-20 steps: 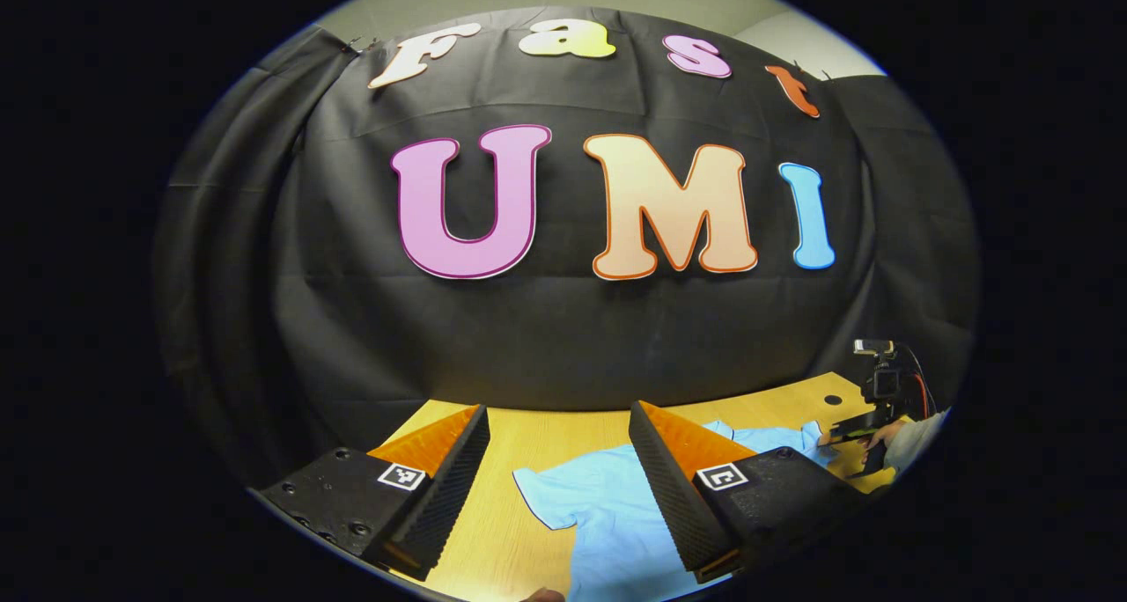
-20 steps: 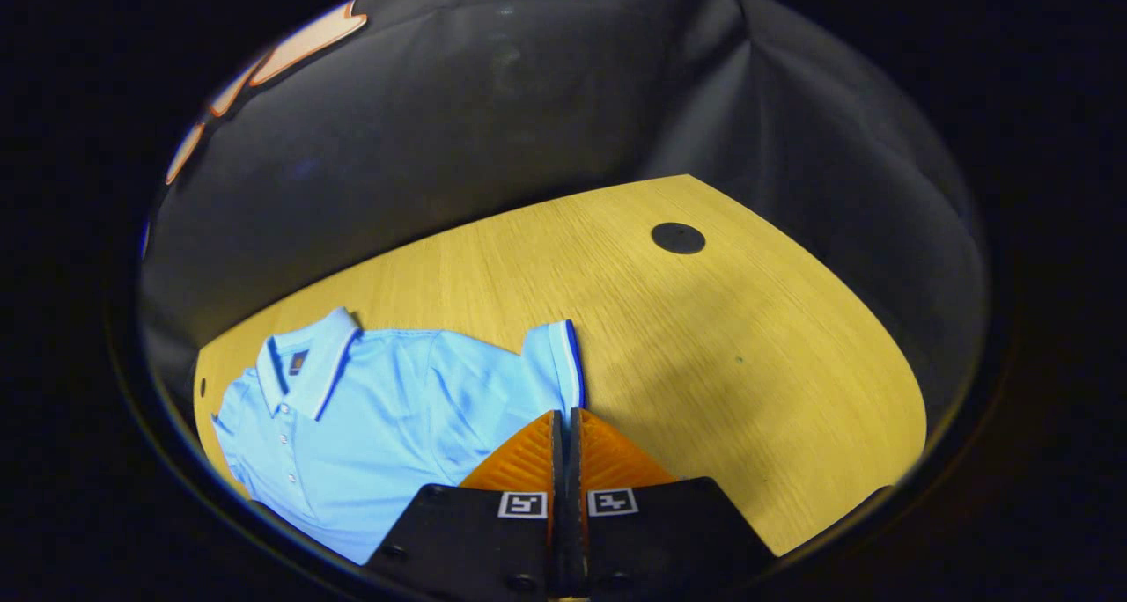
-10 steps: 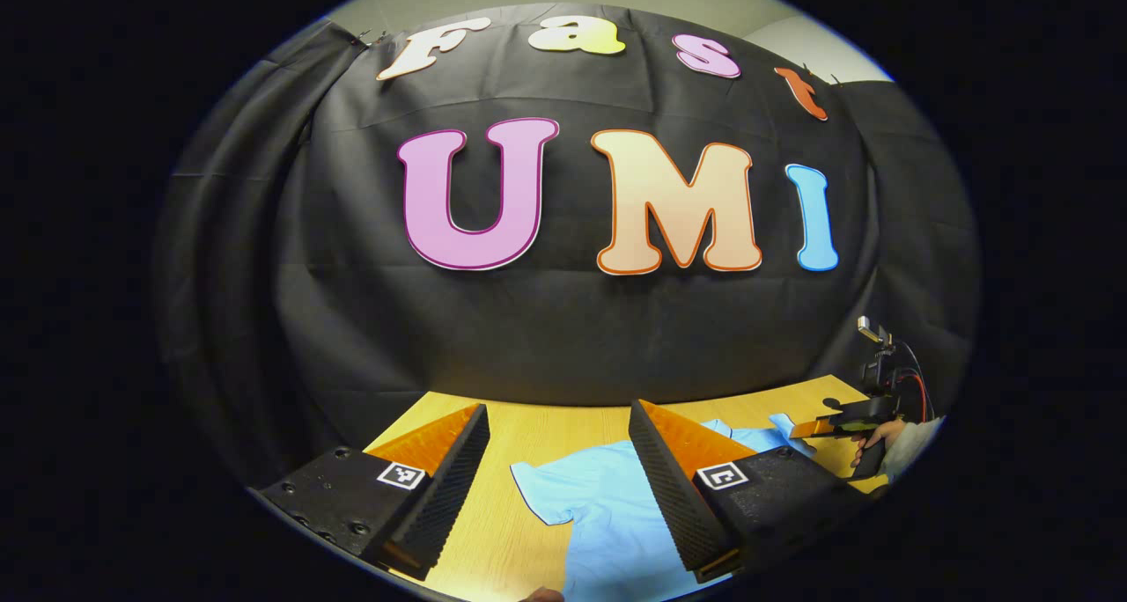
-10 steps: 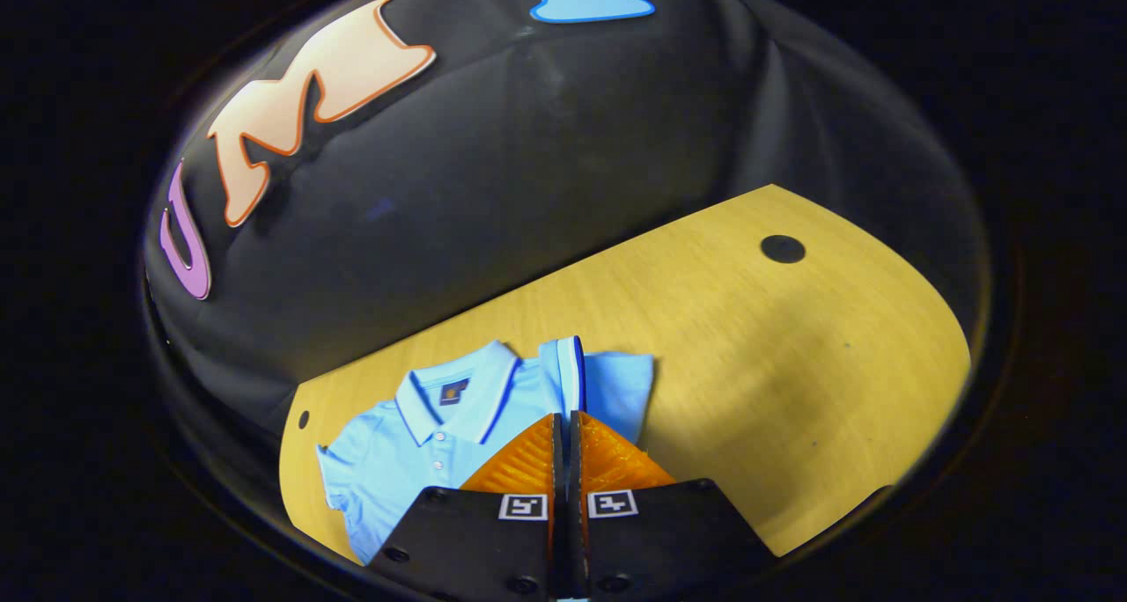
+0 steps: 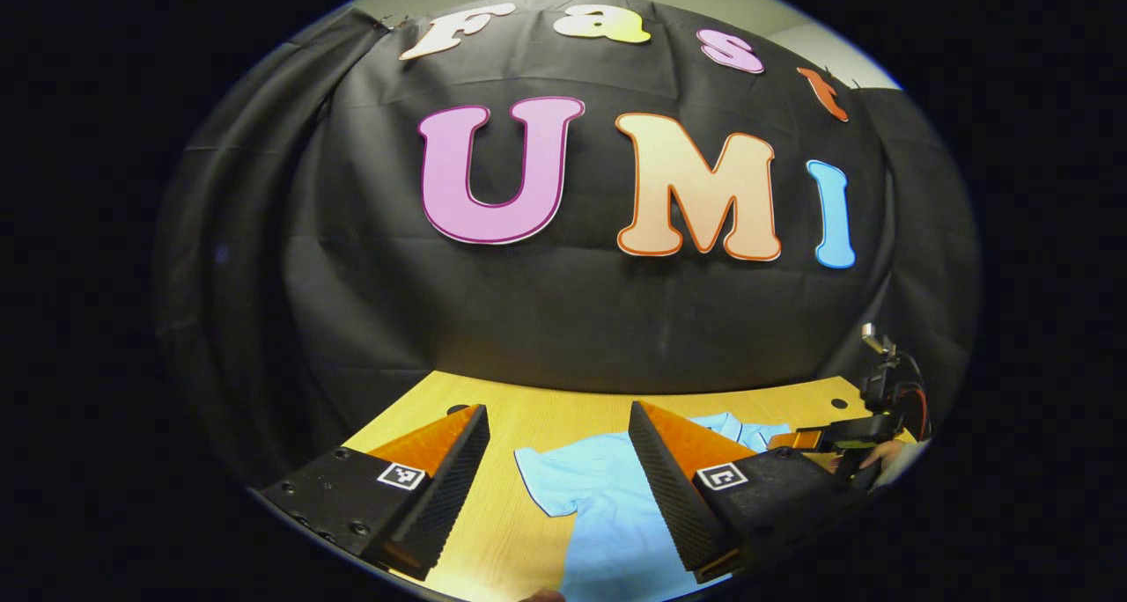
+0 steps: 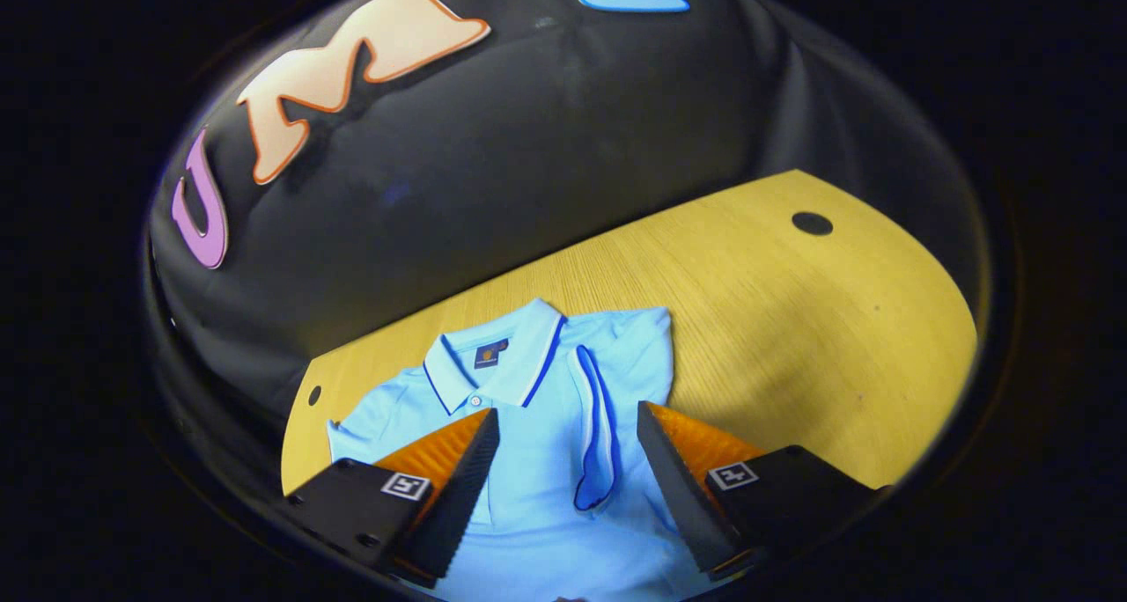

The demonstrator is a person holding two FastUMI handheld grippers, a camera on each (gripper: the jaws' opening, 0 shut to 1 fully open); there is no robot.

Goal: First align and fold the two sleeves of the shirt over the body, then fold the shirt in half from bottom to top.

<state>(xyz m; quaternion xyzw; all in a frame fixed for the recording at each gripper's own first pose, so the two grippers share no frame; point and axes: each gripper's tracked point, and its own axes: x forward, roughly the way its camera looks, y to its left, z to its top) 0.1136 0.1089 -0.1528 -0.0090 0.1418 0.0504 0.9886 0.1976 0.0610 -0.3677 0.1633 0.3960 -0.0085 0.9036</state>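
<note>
A light blue polo shirt [image 6: 537, 461] with a dark-edged collar lies flat on the wooden table [image 6: 775, 338]. In the right gripper view one sleeve [image 6: 599, 426] lies folded over the body, its dark-trimmed cuff facing down. My right gripper [image 6: 568, 422] hovers open just above that sleeve, nothing between its fingers. In the left gripper view the same shirt [image 5: 599, 496] shows its other sleeve [image 5: 546, 483] spread out flat to the side. My left gripper [image 5: 559, 417] stands open above that sleeve. The right gripper [image 5: 806, 439] and the hand holding it appear far right there.
The black cloth wall [image 5: 563, 320] stands close behind the table's far edge. A round dark hole [image 6: 811, 223] sits in the tabletop at the right, a smaller one [image 6: 314, 396] by the left edge. Bare wood [image 6: 819, 364] stretches to the right of the shirt.
My right gripper carried the sleeve over onto the shirt's body, then opened and let it go. My left gripper has stayed open and shifted only slightly.
</note>
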